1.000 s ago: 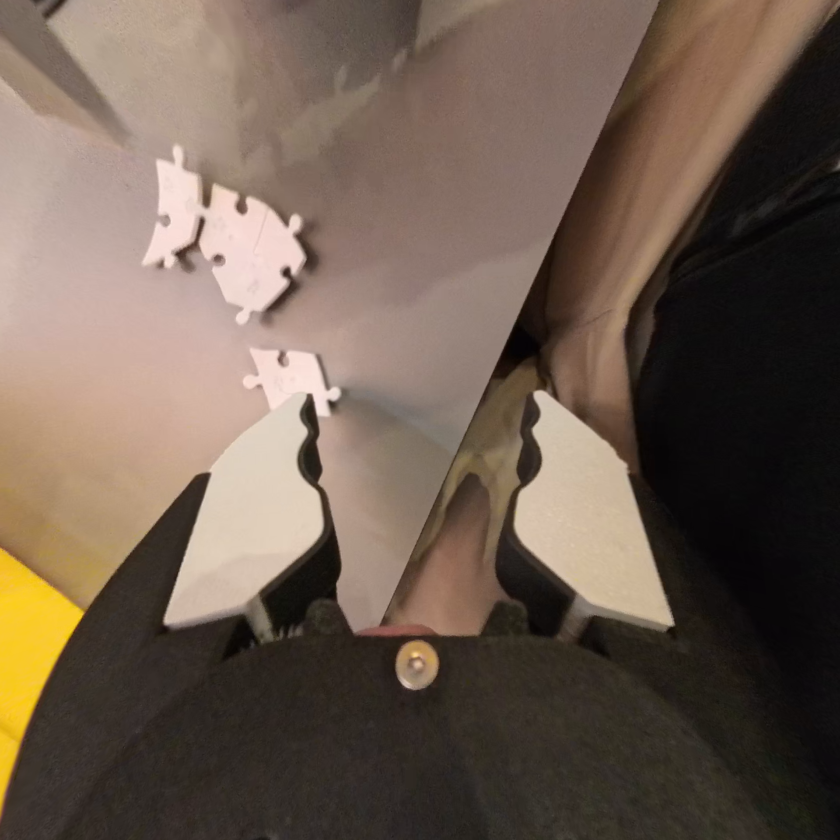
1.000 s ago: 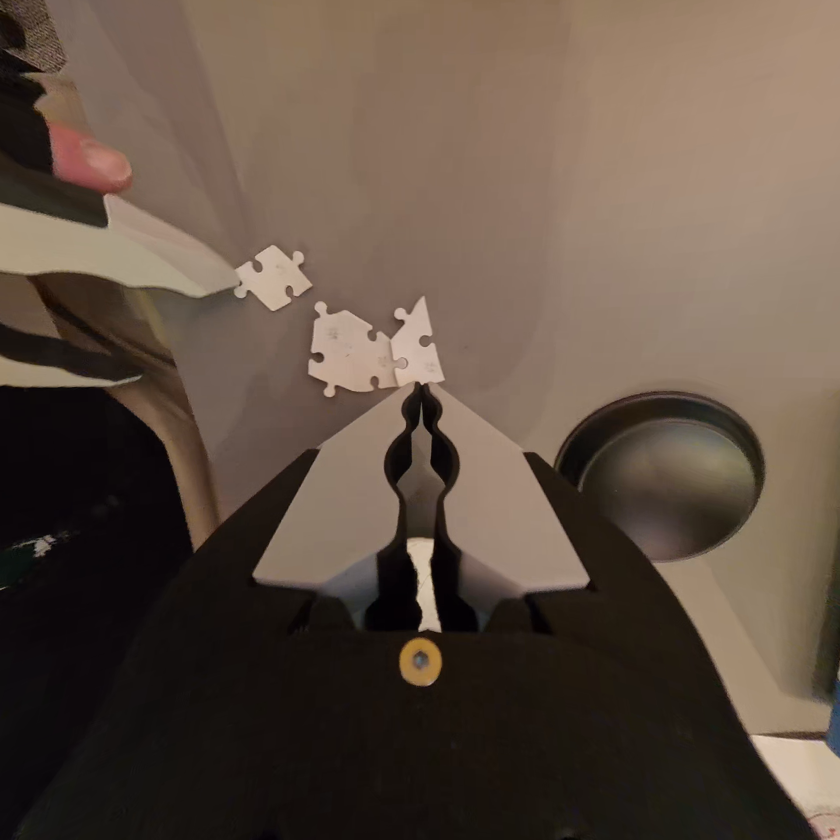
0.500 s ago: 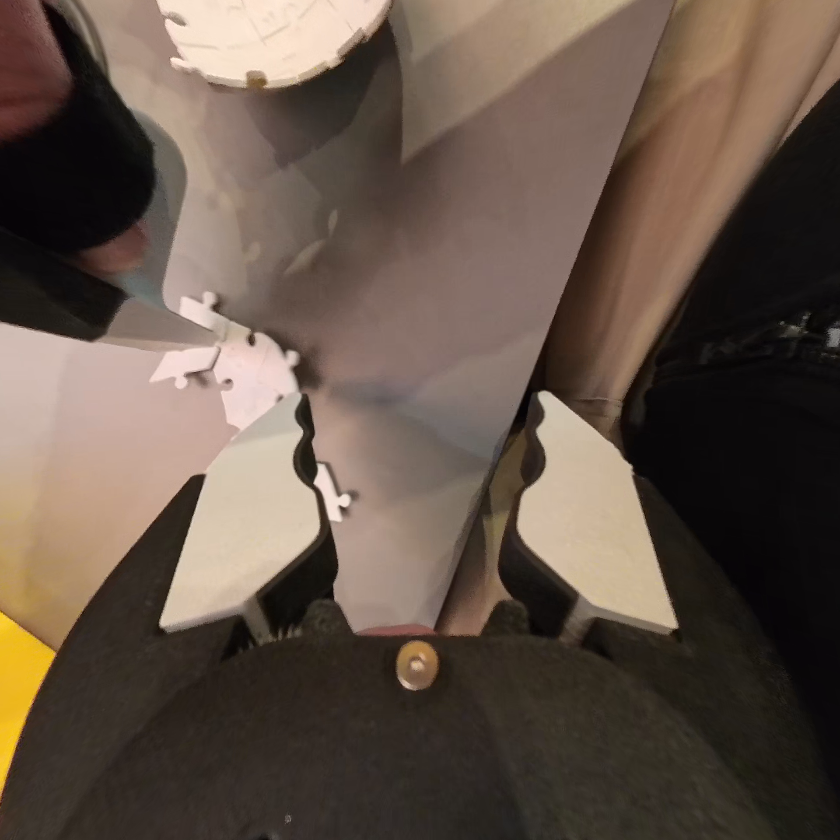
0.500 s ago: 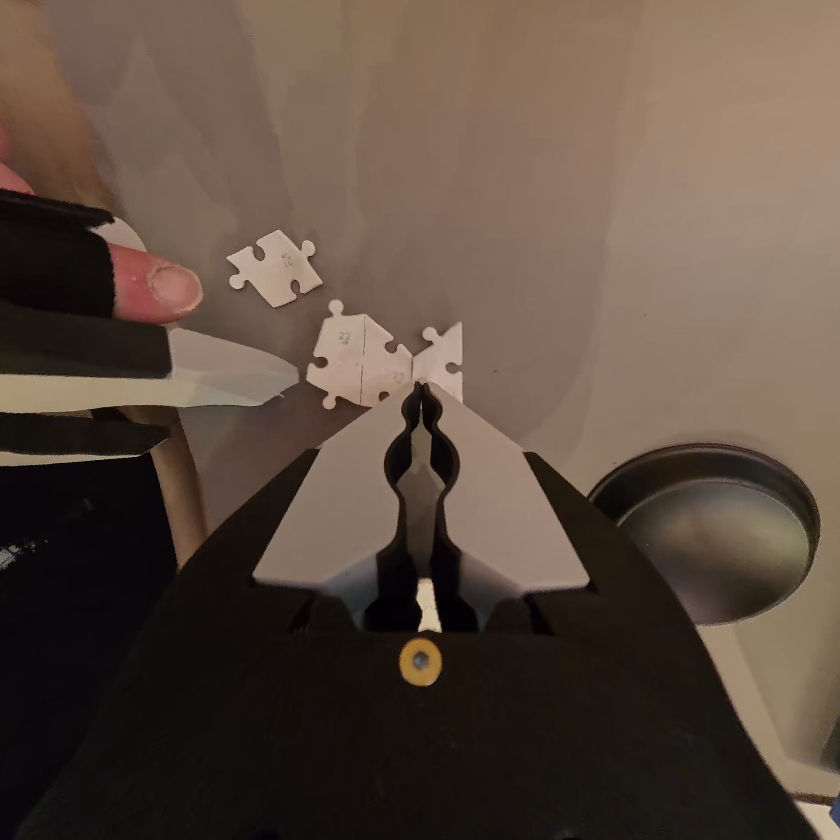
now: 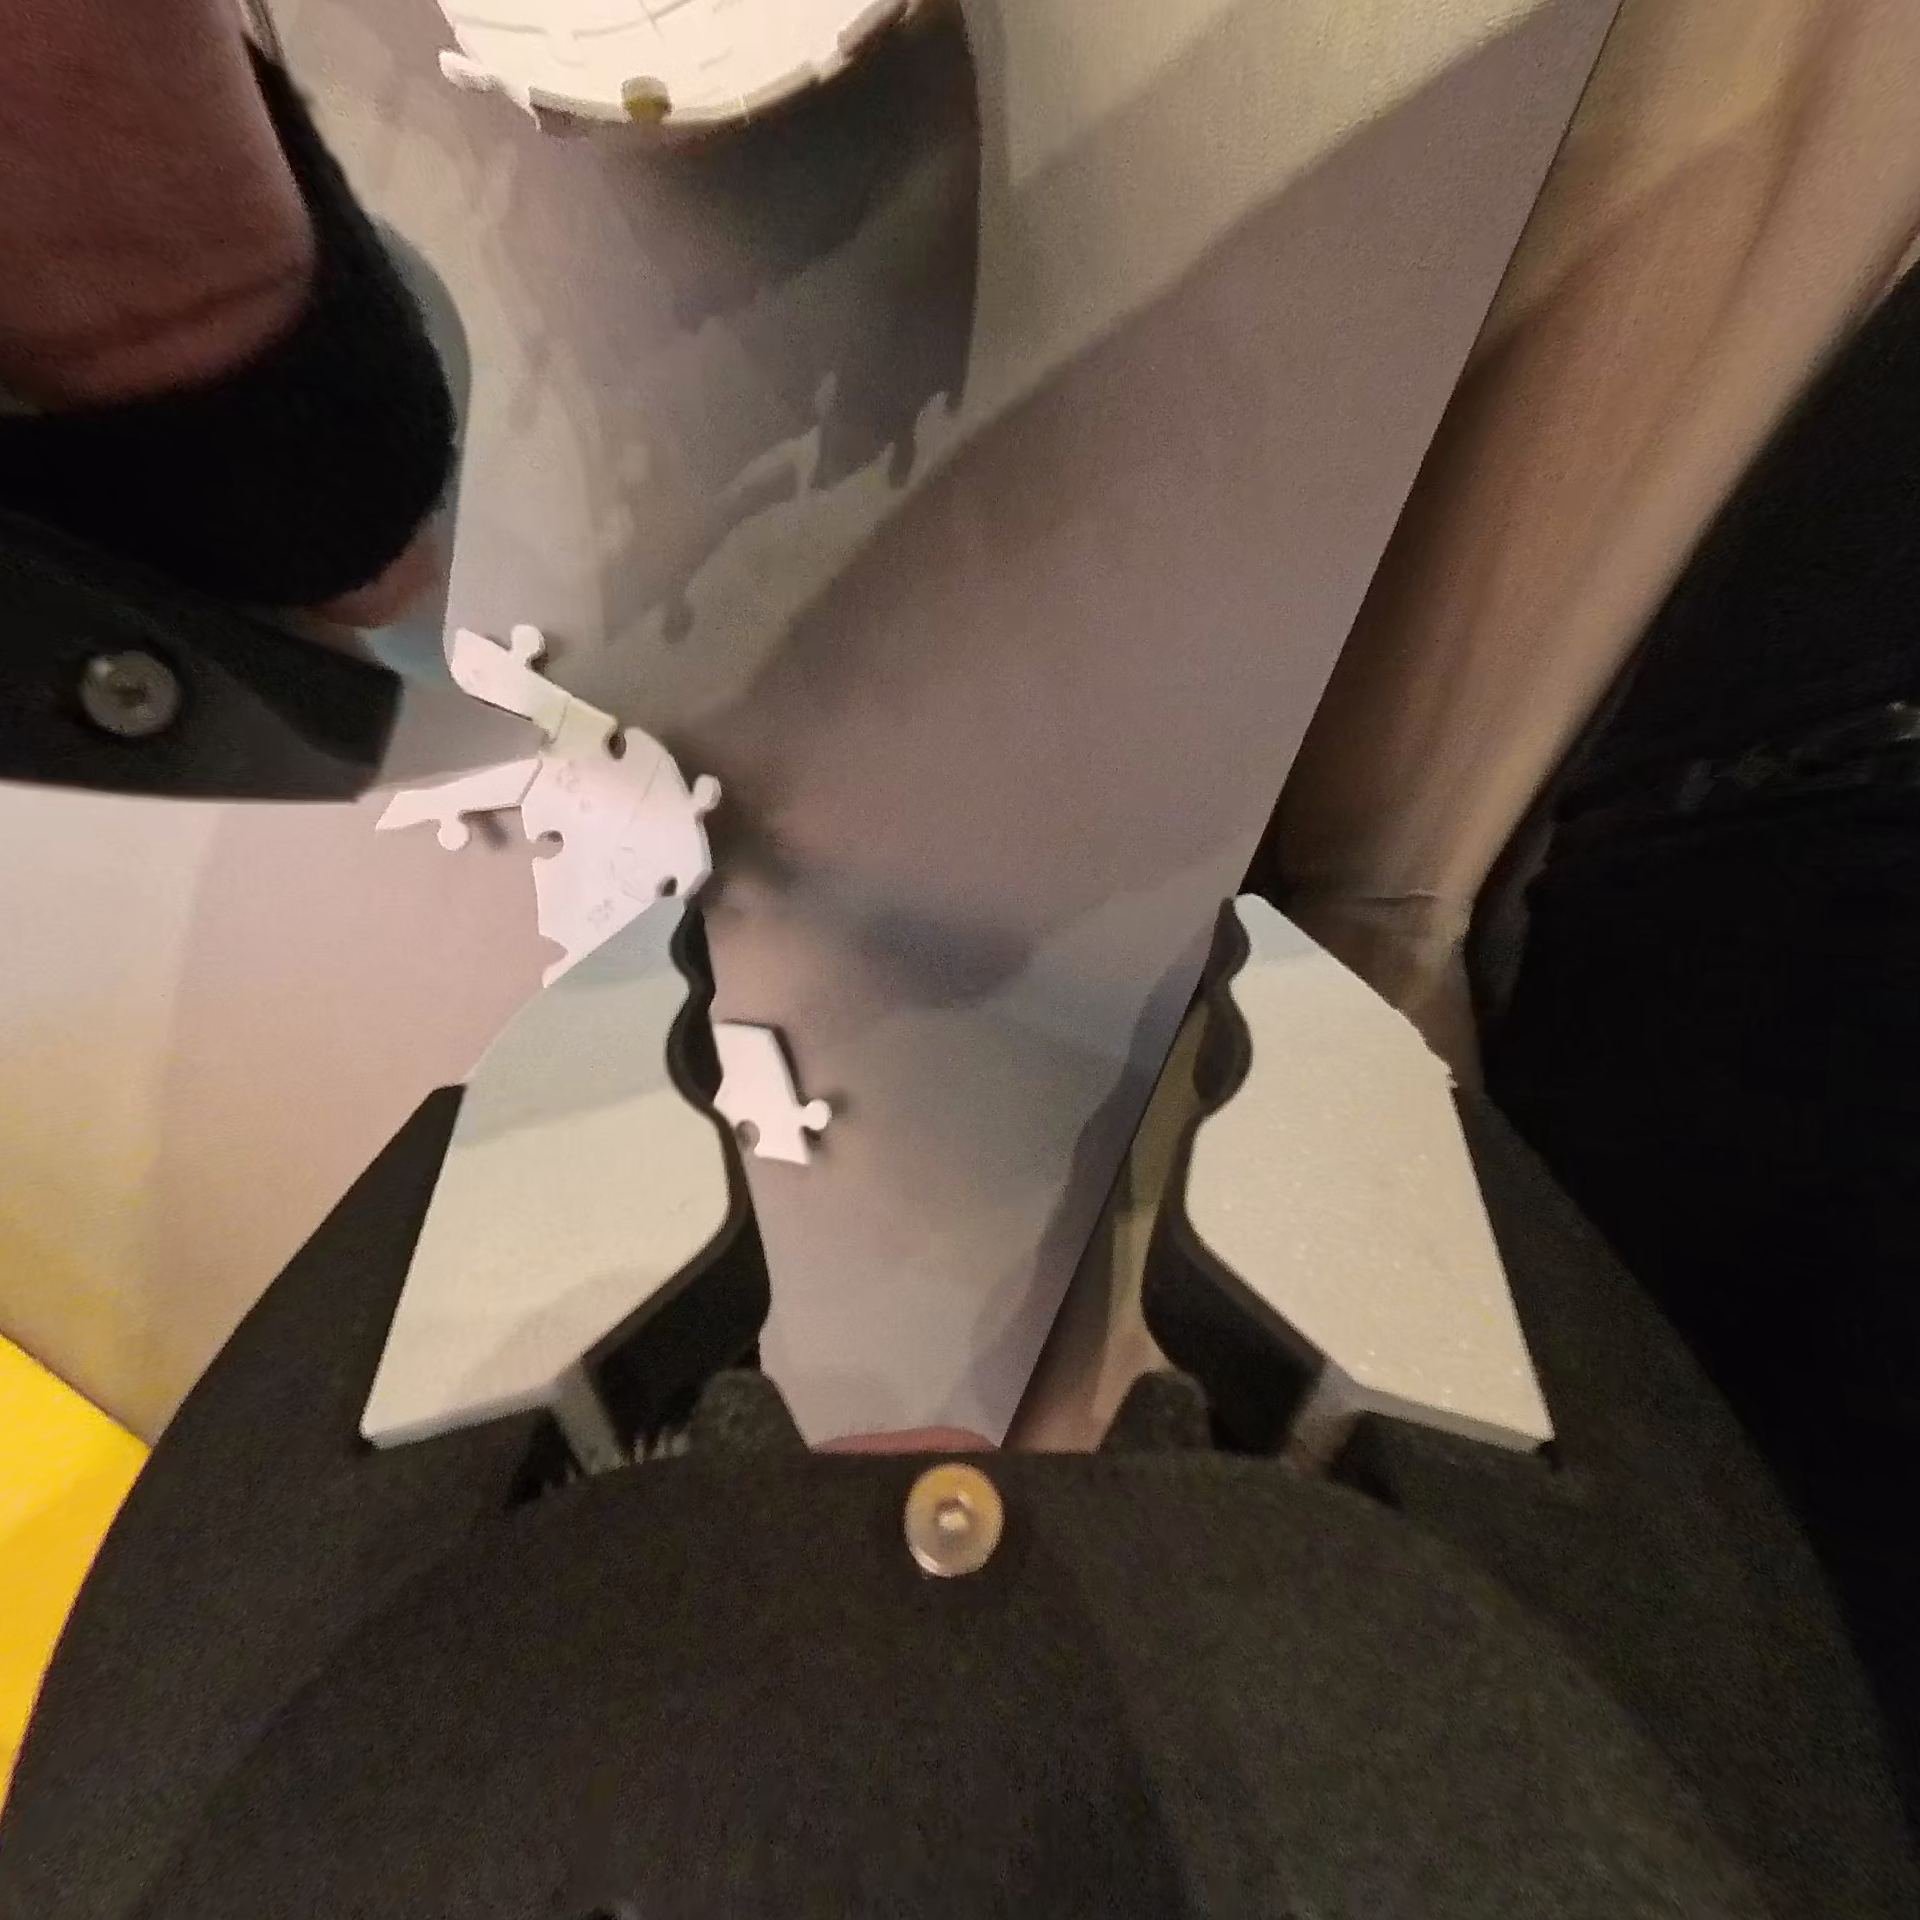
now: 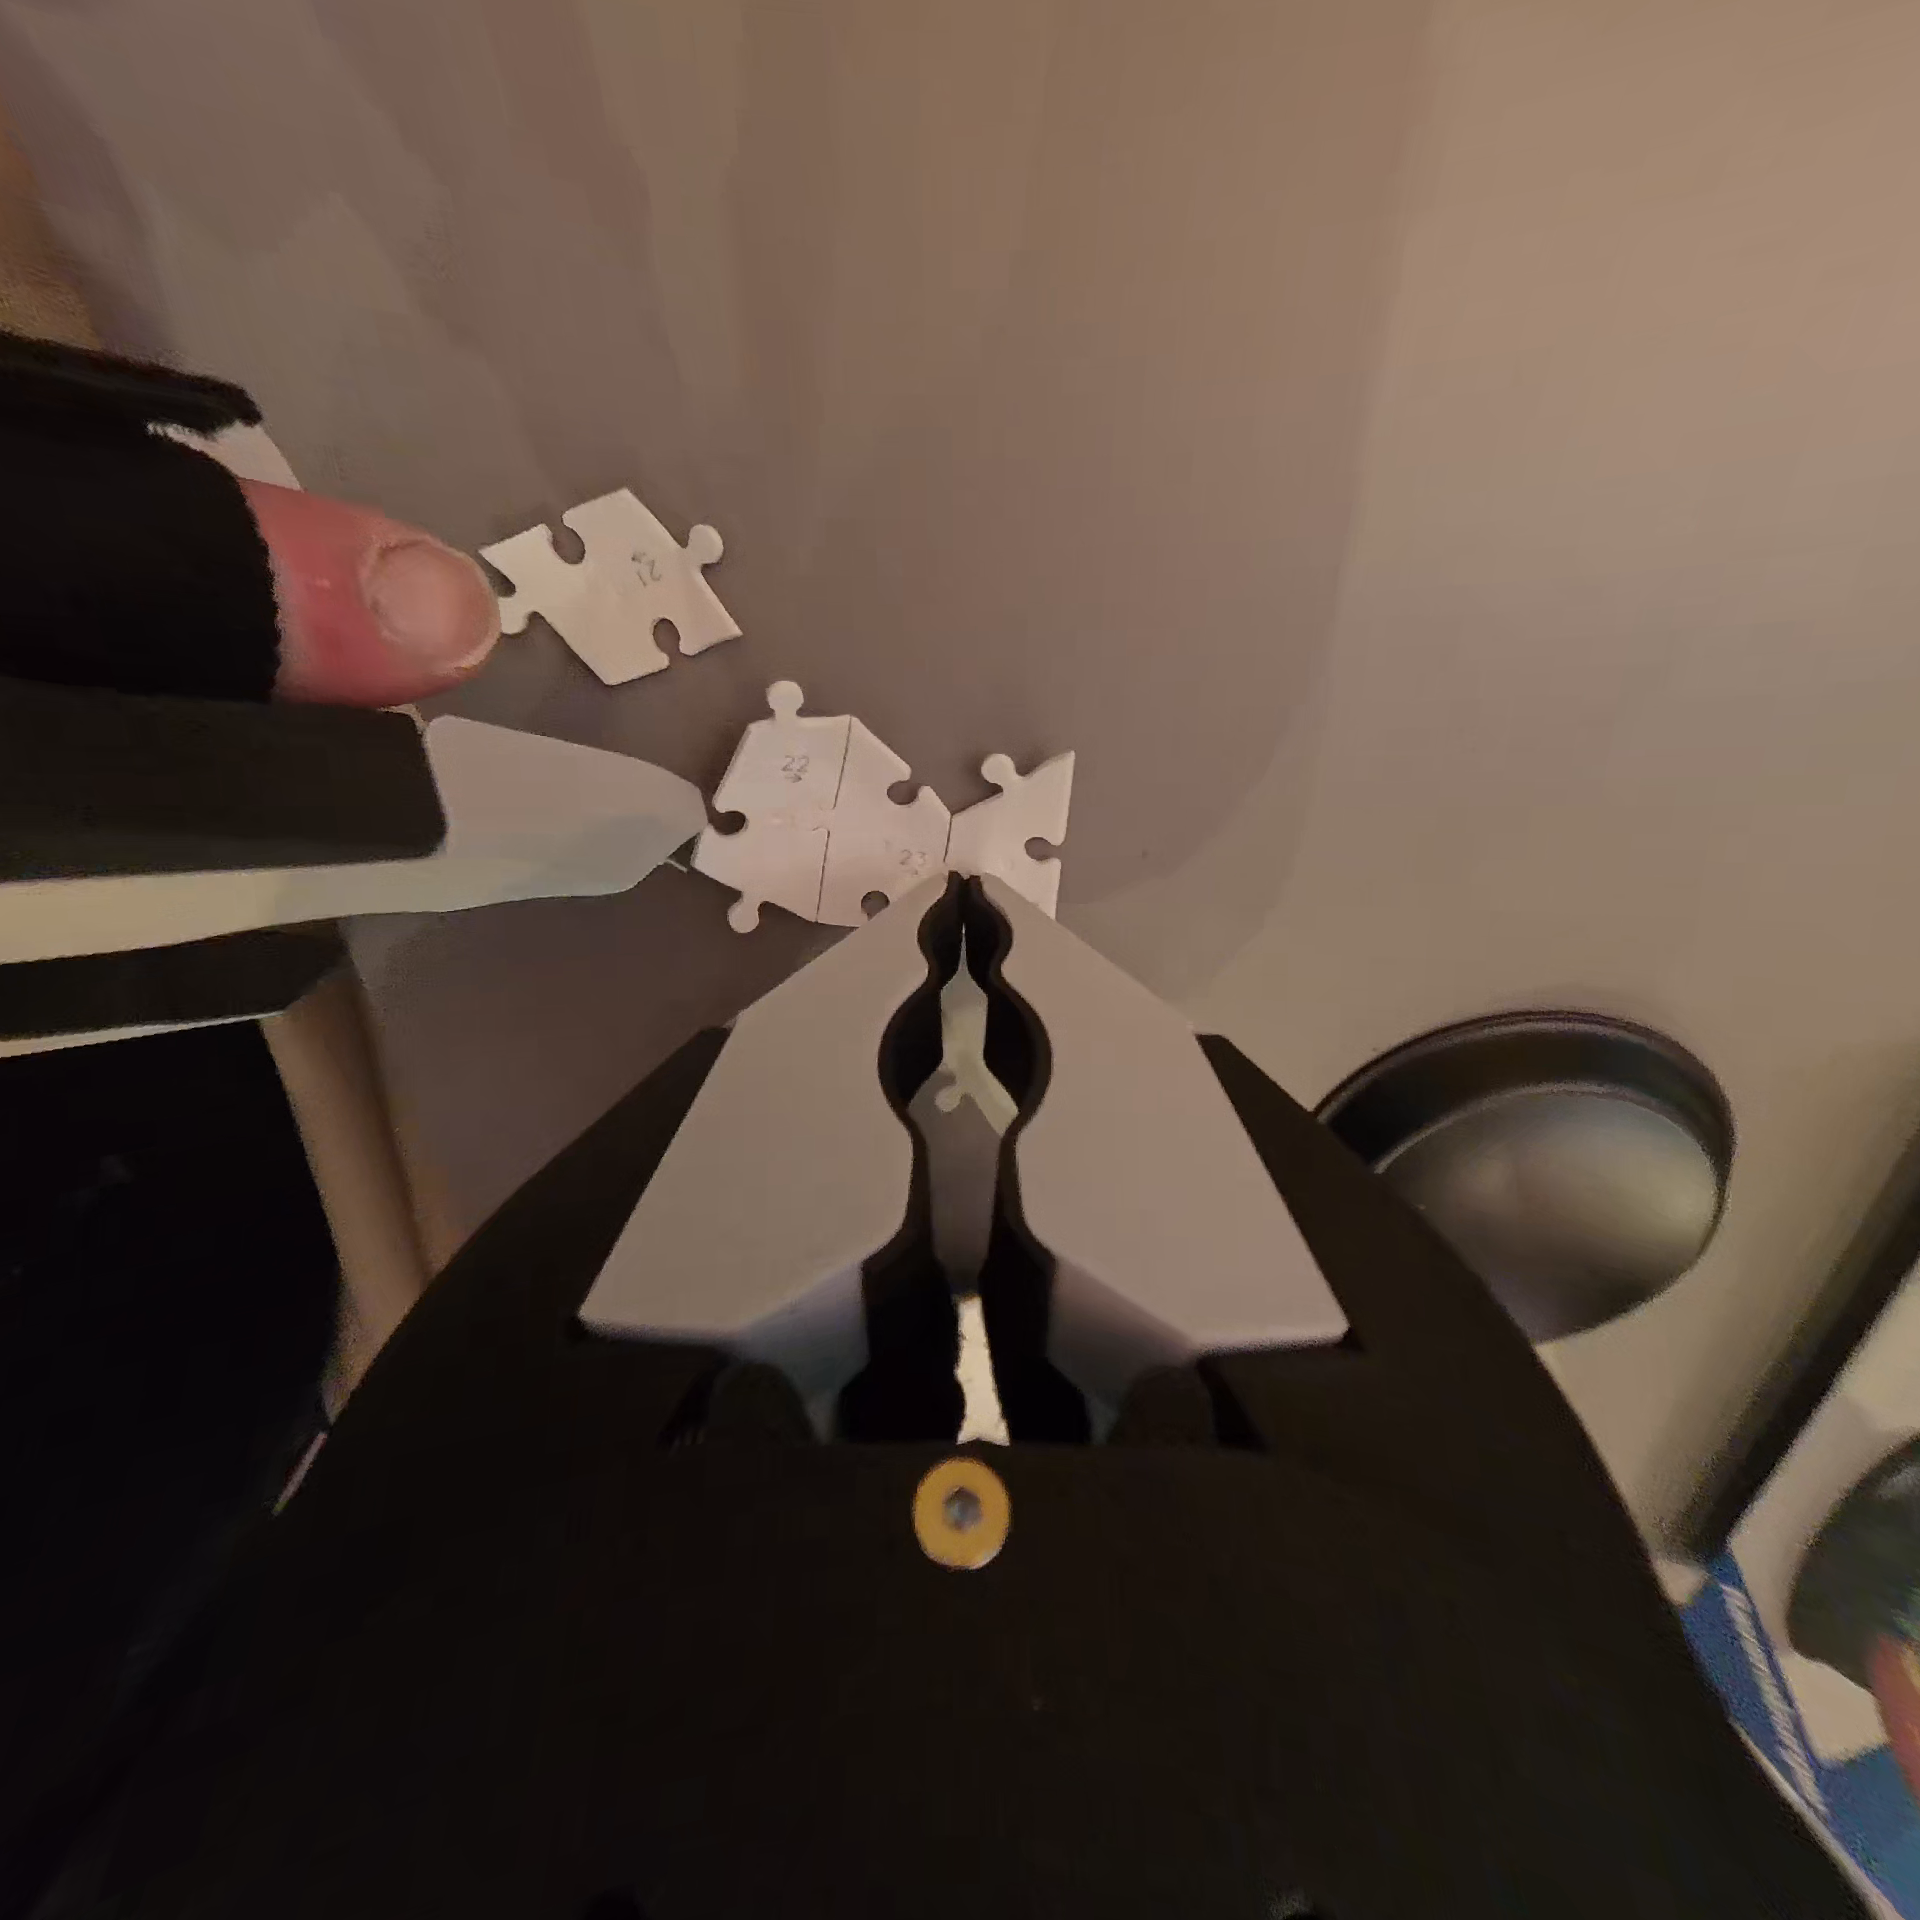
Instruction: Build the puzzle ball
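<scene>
- Your left gripper [image 5: 961,940] has slid forward: its wide-spread jaws now have the loose piece [image 5: 771,1103] between them, against the left finger.
- Your right gripper [image 6: 958,883] stays pressed shut, tips touching the joined pieces [image 6: 831,831] on the grey table [image 6: 1247,416].
- Partly built puzzle ball [image 5: 665,52] sits beyond.

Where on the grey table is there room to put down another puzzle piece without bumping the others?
The table is bare beyond the joined pieces and above the round black recess. It is crowded on the near left: the single piece, the joined pieces, the left gripper and the shut right gripper sit close together.
</scene>
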